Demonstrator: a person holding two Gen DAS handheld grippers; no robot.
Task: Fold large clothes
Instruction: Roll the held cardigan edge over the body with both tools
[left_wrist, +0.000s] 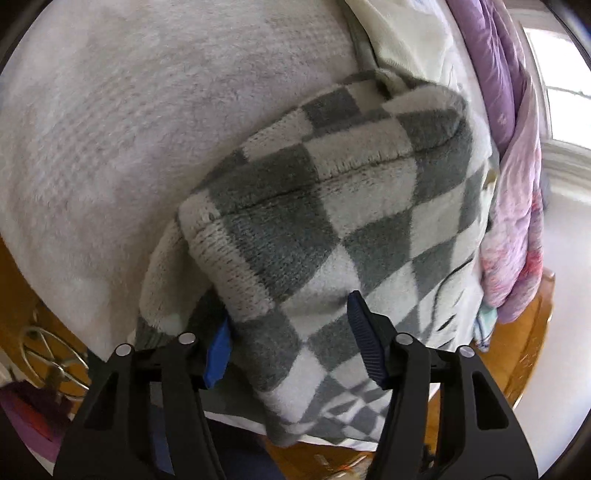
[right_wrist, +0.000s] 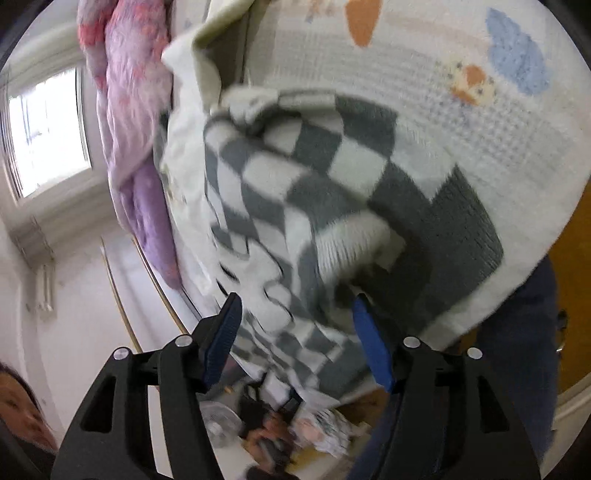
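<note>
On the pale blanket (left_wrist: 147, 110), we see the checkered garment (left_wrist: 314, 206) lying partly folded, both the left hand-held gripper (left_wrist: 291, 339) and right hand-held gripper (right_wrist: 299, 339) spread wide, gripping nothing, final folds seemingly remaining.

Grey-and-white checked fleece garment (left_wrist: 332, 206): soft, fuzzy cloth, knitted rib at the edge.
White fluffy blanket (left_wrist: 129, 122): woolly, matt cloth.
Purple-pink quilt (left_wrist: 517, 221): thin, crinkled cloth.
Black gripper arms (left_wrist: 166, 398): smooth matt plastic.
Blue finger pads (left_wrist: 364, 332): ridged, rubbery.
</note>
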